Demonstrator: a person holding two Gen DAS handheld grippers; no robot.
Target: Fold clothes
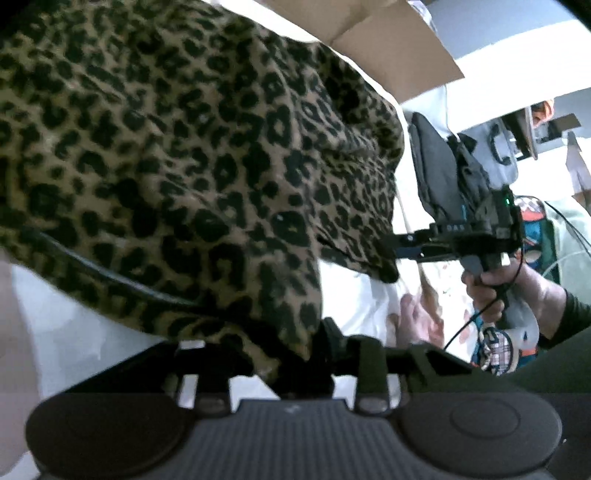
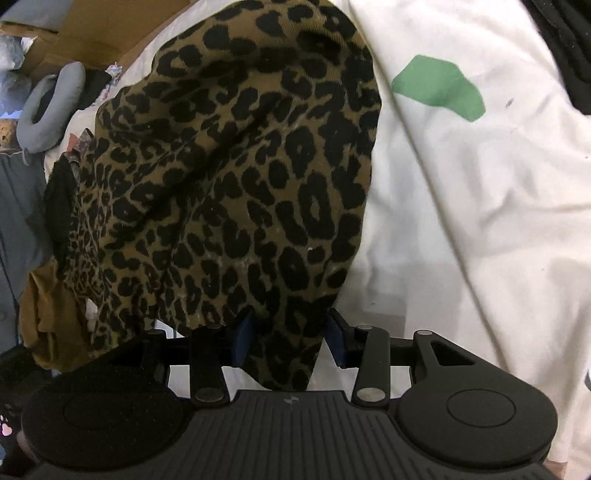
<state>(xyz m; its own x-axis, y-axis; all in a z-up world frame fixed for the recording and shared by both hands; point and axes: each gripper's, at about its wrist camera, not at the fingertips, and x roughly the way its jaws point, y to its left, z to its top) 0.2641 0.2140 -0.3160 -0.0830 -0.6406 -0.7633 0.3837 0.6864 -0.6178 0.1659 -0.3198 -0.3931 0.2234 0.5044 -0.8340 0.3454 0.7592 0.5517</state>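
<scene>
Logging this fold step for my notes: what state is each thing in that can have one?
Leopard-print garment: lifted, hanging bunched between both claws.
Left claw: shut on a garment edge.
Right claw: garment between its blue pads; closure unclear. In the left wrist view it grips a corner.
White sheet: spread, wrinkled.
Cardboard box: flaps open.

The garment [image 2: 236,192] hangs over the bedsheet [image 2: 480,221], one corner between the right gripper's [image 2: 288,332] fingers, another in the left gripper [image 1: 295,354]. Behind it, past the sheet's far edge, sits a cardboard box [image 2: 110,33]. A neck pillow [image 2: 48,107] lies off the sheet's left edge.
</scene>
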